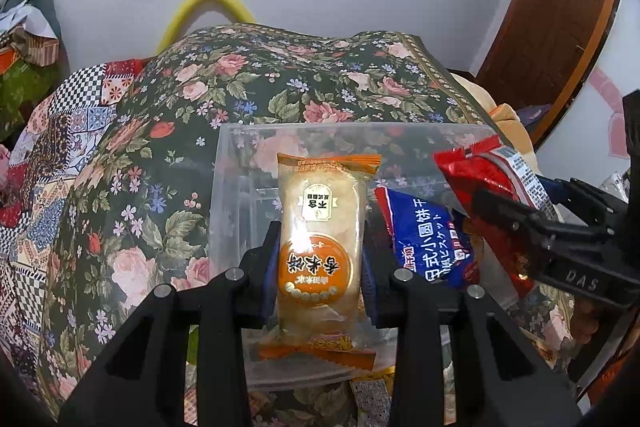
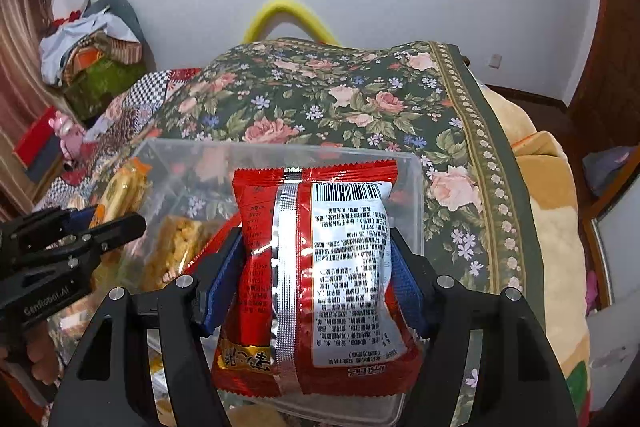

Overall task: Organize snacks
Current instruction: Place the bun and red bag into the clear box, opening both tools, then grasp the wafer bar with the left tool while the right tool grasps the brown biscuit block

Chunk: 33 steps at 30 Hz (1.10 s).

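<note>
While the left gripper pinches the orange rice cracker packet upright at centre frame over the clear plastic box, it would do best to lower it well inside before letting go — a blue biscuit packet already lies in the box at right. Seen from the right wrist, the right gripper is clamped on the red snack packet at centre over the same box, which holds a yellowish crispy bar at lower left — set it beside, not on top.

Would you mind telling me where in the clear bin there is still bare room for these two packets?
The bin looks bare along its far wall and far-right corner, beyond the red packet. Its near left is crowded: a blue packet and a crispy bar lie there. The orange packet could go far-left.
</note>
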Tool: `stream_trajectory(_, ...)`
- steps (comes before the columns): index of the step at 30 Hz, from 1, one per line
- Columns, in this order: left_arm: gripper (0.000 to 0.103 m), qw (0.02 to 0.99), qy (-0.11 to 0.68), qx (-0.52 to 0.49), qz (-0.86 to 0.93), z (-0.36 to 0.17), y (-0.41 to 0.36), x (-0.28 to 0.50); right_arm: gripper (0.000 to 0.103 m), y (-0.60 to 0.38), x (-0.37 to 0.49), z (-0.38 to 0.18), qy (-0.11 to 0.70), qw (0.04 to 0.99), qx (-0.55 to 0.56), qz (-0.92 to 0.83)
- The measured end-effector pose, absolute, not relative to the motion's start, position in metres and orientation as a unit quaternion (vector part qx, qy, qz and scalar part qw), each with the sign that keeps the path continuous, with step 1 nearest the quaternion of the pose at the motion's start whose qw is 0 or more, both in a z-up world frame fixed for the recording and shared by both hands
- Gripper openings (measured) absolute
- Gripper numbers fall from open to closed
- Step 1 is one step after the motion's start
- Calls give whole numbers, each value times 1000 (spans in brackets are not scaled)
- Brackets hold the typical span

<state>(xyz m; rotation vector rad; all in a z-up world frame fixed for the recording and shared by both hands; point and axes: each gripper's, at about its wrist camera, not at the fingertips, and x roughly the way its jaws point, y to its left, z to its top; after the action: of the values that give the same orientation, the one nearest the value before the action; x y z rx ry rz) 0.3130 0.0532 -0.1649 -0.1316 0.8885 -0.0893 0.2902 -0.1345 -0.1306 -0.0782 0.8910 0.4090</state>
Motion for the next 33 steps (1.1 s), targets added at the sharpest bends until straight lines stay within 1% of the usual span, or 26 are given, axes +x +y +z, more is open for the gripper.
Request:
stream_trajectory(4,37,900,430,-64,-34,-164,54,311,65,-133,289,-134,436,875,-47,204)
stream_trajectory(6,42,901,428,-64,-34,-161,54,309,65,-132,287,-132,431,878,-51,204)
stream_trajectory(9,44,902,425,-65,-36,-154,55,303,66,-132,282,-124,421,882,-57,204)
stream_trajectory(11,44,905,419,-66,-40,-145,56,296,70,-134,276,-116,411,886,-60,206)
stream_trajectory(13,45,908,411,-65,-42,-135,58,286,71,-135,270,-108,400,890,-62,208)
stream_trajectory(23,54,921,386,-44,-41,-94,75,231,72,-148,228,-75,362,903,-58,224)
stream_trajectory(27,57,920,390,-28,-34,-93,84,211,73,-152,212,-73,356,904,-60,228)
stream_trajectory(33,58,905,423,-28,-27,-118,101,191,74,-156,193,-85,370,896,-64,235)
